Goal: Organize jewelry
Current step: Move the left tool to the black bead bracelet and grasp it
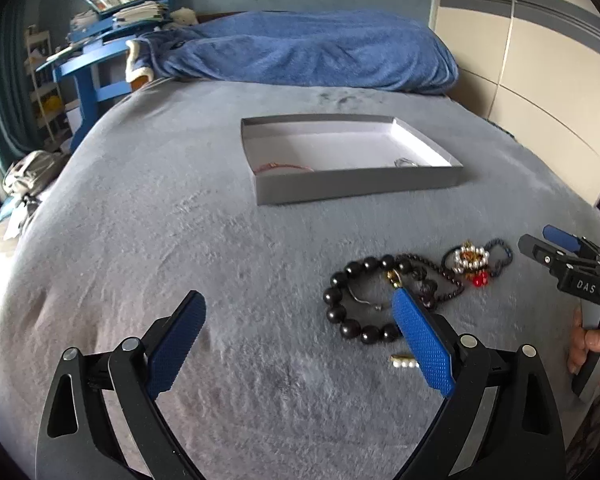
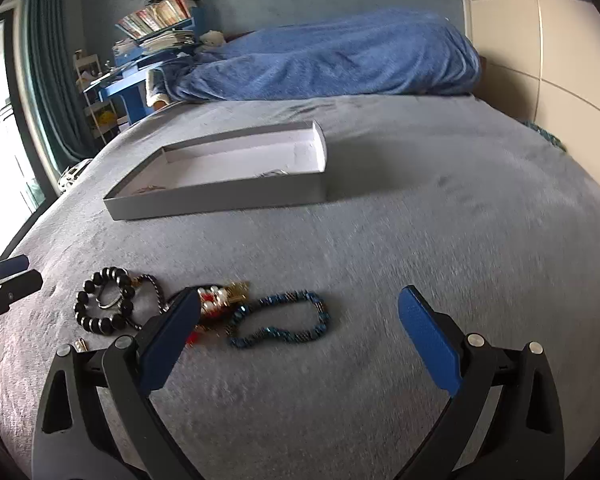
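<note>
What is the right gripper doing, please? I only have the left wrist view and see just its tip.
Observer: The right gripper is open and holds nothing.
Operator: What is the dark strand behind the pearl cluster?
Observer: A blue bead bracelet, a full closed loop lying flat on the bedspread.
Operator: Is the gripper lined up with it?
Observer: Partly; the bracelet lies ahead, nearer its left finger than its right.
</note>
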